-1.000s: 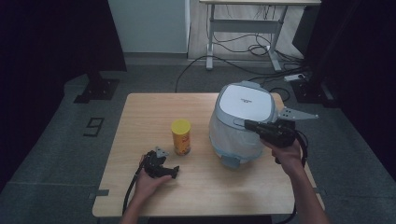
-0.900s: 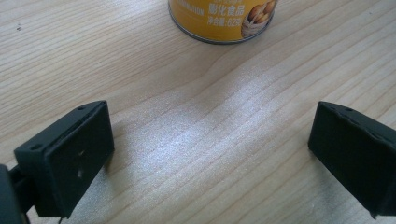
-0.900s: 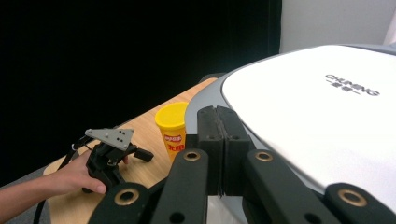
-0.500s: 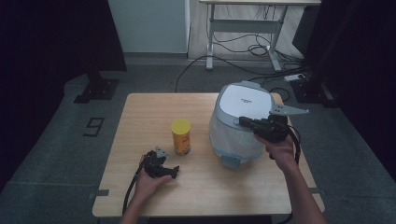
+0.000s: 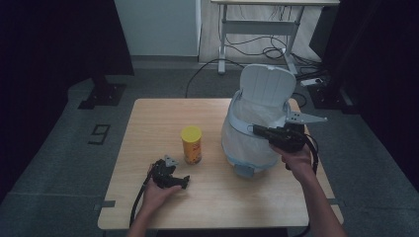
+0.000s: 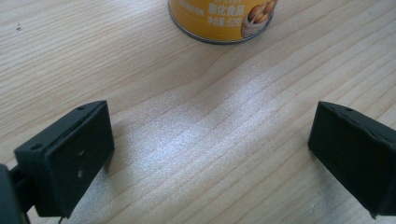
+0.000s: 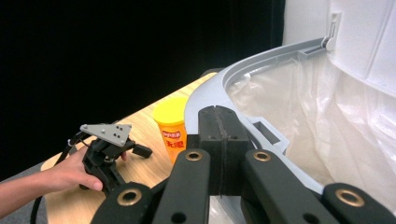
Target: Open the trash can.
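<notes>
So, near left: left gripper (image 5: 184,181) resting on table (image 5: 148,123), jaws wide apart, nothing between, yellow can (image 5: 191,144) just beyond, untouched. Right: right gripper (image 5: 257,130) jaws together at bin (image 5: 249,143) rim. Far: lid (image 5: 267,89) already up, liner in. Can probably goes in next.

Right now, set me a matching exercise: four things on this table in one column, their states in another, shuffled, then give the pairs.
Things:
1. bin lid
2. yellow can
3. left gripper
4. right gripper

States:
A. jaws pressed shut, at the bin's rim
B. swung up, open
C. jaws wide apart, low over bare wood
D. standing upright, cap on

Pairs: 1-B, 2-D, 3-C, 4-A
</notes>
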The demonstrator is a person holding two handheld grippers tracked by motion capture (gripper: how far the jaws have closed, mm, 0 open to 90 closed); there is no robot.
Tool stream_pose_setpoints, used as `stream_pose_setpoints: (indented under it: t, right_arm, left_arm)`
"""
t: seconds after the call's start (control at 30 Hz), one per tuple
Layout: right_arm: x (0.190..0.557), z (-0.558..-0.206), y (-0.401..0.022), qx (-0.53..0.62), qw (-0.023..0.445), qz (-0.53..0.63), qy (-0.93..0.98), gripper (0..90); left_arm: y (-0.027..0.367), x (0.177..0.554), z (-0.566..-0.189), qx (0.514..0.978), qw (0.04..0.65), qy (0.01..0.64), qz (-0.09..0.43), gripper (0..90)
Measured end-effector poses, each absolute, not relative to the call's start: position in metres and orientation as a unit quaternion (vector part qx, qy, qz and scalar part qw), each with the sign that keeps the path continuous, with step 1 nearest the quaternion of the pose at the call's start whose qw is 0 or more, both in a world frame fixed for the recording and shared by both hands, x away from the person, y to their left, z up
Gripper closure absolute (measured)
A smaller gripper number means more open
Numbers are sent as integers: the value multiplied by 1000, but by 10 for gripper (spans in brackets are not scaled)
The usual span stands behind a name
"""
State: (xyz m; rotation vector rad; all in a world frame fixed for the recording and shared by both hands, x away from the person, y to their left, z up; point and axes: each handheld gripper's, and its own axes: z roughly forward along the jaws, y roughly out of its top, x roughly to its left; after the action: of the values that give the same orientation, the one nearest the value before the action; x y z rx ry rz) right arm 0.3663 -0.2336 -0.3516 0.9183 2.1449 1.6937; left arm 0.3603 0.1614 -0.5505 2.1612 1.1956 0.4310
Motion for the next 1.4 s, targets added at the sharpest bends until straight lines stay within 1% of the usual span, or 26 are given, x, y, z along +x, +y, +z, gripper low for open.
stream_pose_setpoints:
  t: [0.03,0.07,0.1,0.13,0.2,0.27,0.3,0.33,0.43,0.47,0.5,0.53,0.6,0.73,0.77,0.83,0.9,0.93,0.97,1.0,1.03,1.13,1.23,1.27,1.3,1.4]
  right_arm:
    - [366,-351,-234,315,132,584,736,893]
    - [365,-350,-235,315,145,579,738,889]
    - [365,-350,-235,315,145,579,738,835]
    - [362,-348,-237,313,155,585,732,785]
    - [359,-347,-240,309,158,590,728,782]
    - [348,-347,-249,304,174,593,725,689]
    - [348,-347,-249,304,174,593,725,689]
    - [345,-348,-254,306,180,593,723,662]
    - [334,-355,-267,309,188,592,720,554]
    - [328,-360,-275,309,194,590,720,466]
    - [324,-363,-278,309,205,590,717,412]
    - [321,-366,-281,310,216,585,717,396]
    - [316,-372,-286,314,221,579,719,358]
    - [308,-389,-293,320,231,577,715,312]
    - [308,-389,-293,320,231,577,715,312]
    - [305,-404,-298,326,231,572,717,279]
    - [305,-411,-299,329,230,567,719,273]
    - [305,-425,-301,339,227,559,722,264]
    - [305,-425,-301,339,227,559,722,264]
    - [306,-439,-304,352,225,551,722,257]
    - [306,-439,-304,352,225,551,722,257]
    - [308,-461,-308,367,223,541,723,257]
    - [311,-487,-312,389,210,525,727,252]
    - [311,-487,-312,389,210,525,727,252]
    - [313,-497,-312,397,208,512,733,246]
    - [314,-508,-312,405,206,495,740,246]
  left_arm:
    - [161,360,-550,819,312,453,163,1]
    - [161,360,-551,819,312,453,163,1]
    - [161,360,-551,819,312,453,163,1]
    - [161,360,-551,819,312,453,163,1]
    - [161,360,-551,819,312,453,163,1]
    - [161,360,-551,819,312,452,163,1]
    - [161,360,-551,819,312,452,163,1]
    - [161,361,-551,820,313,451,162,1]
    - [161,361,-551,821,313,449,162,1]
    - [161,361,-551,821,313,449,162,1]
    - [161,361,-550,821,313,449,162,1]
    - [161,361,-550,821,313,449,162,1]
    - [161,361,-551,821,313,449,162,2]
    - [162,361,-550,821,313,449,162,2]
    - [161,361,-551,821,313,449,162,2]
    - [161,361,-551,821,313,449,162,2]
    - [161,361,-551,821,313,449,162,2]
    - [161,361,-551,821,313,449,162,3]
    - [161,361,-551,821,313,449,162,3]
    - [161,361,-551,821,313,449,162,2]
    - [161,361,-551,821,313,449,162,2]
    - [161,360,-550,821,313,449,162,2]
    - [161,360,-550,821,313,449,162,2]
    - [161,360,-550,822,313,448,162,2]
    - [161,360,-550,822,312,449,162,2]
    - [161,360,-550,821,313,449,162,2]
